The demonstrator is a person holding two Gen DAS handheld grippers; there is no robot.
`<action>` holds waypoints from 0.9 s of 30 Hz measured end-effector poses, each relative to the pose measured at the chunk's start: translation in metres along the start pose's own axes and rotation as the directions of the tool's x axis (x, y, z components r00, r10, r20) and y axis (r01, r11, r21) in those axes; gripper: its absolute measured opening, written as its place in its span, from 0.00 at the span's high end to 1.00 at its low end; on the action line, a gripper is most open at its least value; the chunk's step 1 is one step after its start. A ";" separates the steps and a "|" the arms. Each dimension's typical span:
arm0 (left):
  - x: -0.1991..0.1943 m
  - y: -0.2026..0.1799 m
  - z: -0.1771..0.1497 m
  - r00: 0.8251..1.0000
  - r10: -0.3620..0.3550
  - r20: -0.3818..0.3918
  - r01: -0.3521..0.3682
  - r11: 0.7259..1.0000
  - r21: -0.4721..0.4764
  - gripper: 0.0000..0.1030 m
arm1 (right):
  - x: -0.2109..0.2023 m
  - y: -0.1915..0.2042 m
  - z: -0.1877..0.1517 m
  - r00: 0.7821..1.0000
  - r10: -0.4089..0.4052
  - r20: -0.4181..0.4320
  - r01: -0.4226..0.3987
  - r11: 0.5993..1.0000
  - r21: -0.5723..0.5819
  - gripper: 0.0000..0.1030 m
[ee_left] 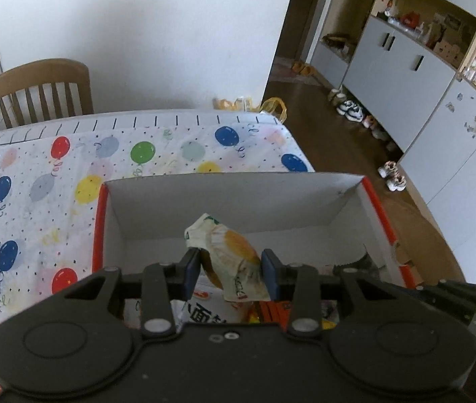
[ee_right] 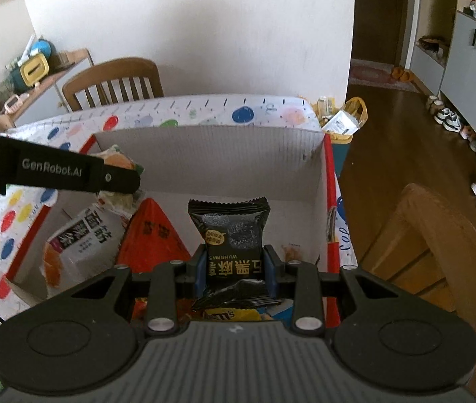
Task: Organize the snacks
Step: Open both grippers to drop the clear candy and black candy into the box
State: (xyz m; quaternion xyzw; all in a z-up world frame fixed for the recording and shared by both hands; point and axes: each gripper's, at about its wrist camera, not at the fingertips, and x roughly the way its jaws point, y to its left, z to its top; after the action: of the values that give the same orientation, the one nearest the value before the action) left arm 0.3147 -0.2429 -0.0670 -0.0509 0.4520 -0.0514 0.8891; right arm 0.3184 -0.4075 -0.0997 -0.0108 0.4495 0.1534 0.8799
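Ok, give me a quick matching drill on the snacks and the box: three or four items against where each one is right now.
Items:
1. black packet
2. pale cake packet
3. orange triangular bag
4. cardboard box

Places:
a. lying inside the box
b. in the left gripper
c. on the balloon tablecloth
d. in the right gripper

Pairs: 1-d, 2-b, 3-a, 4-c

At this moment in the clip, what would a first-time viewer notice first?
Both tools are loaded over the white cardboard box with red edges: the left hand-held gripper clamps a pale cake packet, and the right hand-held gripper clamps a black sesame snack packet. Under them the box already holds a red triangular pack and a white noodle-snack bag. The balloon-print tablecloth stands out around it.
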 end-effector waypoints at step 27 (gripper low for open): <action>0.004 0.006 -0.012 1.000 0.010 -0.019 -0.010 1.000 0.029 0.29 | 0.012 0.001 -0.012 0.999 -0.013 -0.036 0.013 1.000 -0.010 0.41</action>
State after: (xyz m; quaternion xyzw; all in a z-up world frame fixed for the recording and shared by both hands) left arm 0.3074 -0.2376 -0.0779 -0.0351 0.4599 -0.0540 0.8856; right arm 0.3159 -0.4051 -0.1164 -0.0207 0.4646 0.1498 0.8725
